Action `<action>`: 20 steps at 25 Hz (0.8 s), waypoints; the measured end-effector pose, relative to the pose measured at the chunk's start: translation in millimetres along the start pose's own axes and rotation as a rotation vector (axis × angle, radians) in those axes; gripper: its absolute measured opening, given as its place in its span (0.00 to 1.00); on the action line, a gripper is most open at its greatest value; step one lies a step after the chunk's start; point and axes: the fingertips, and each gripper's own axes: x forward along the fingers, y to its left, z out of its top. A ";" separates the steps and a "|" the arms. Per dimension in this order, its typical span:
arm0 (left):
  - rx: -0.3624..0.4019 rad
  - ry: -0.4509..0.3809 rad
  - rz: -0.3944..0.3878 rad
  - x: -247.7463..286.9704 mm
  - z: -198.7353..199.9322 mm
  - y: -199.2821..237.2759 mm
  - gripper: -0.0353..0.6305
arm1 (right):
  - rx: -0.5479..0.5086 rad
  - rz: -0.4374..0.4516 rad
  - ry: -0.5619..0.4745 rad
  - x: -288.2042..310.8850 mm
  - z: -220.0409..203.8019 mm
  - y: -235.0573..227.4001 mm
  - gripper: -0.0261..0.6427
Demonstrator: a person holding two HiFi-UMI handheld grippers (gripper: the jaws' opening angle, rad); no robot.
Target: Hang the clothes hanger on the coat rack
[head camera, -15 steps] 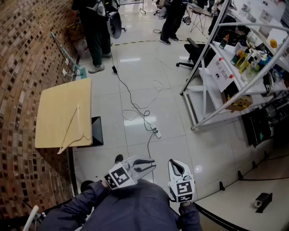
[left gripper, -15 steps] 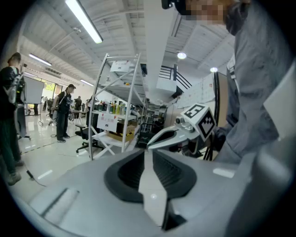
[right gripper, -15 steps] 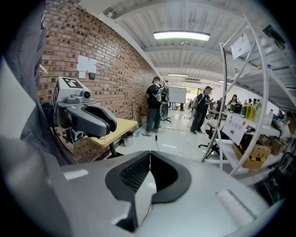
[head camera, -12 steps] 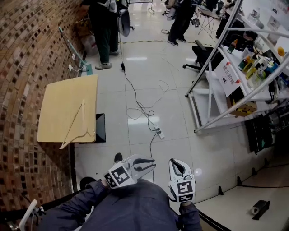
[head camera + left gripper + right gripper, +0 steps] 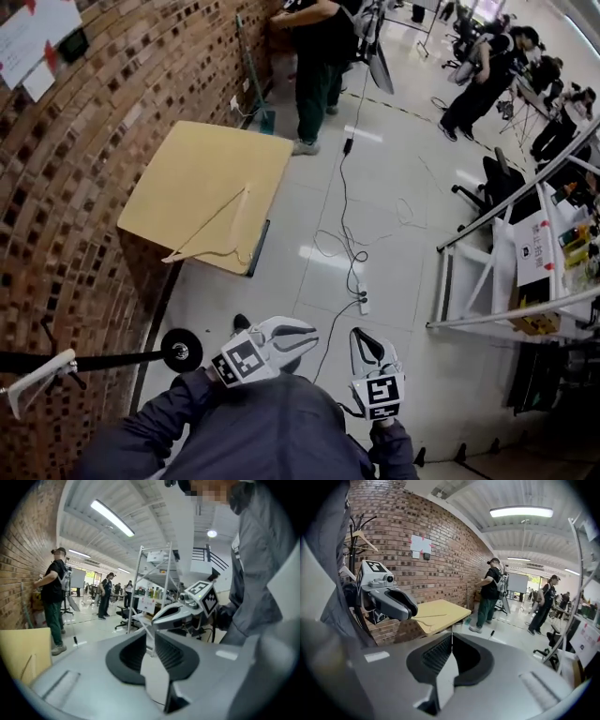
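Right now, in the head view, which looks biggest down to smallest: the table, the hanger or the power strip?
1. Table: largest by far.
2. Hanger: lies on the table and spans much of its width.
3. Power strip: smallest. It lies on the floor, farther from the camera, so it looks somewhat smaller than it is.

A pale wooden table (image 5: 206, 159) stands against the brick wall (image 5: 112, 103); on it — one wooden hanger (image 5: 206, 222), flat.

The head view looks steeply down from above; both gripper views look outward, low, all sharing the table (image 5: 202, 178).
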 end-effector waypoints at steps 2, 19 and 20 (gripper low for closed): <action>-0.026 -0.010 0.078 -18.8 -2.6 17.5 0.11 | -0.039 0.078 -0.008 22.6 15.6 12.6 0.06; -0.208 -0.056 0.467 -162.9 -53.4 123.4 0.15 | -0.286 0.546 -0.003 174.0 103.1 154.2 0.07; -0.203 -0.055 0.471 -168.5 -54.7 130.8 0.15 | -0.295 0.550 -0.001 181.3 107.4 157.4 0.07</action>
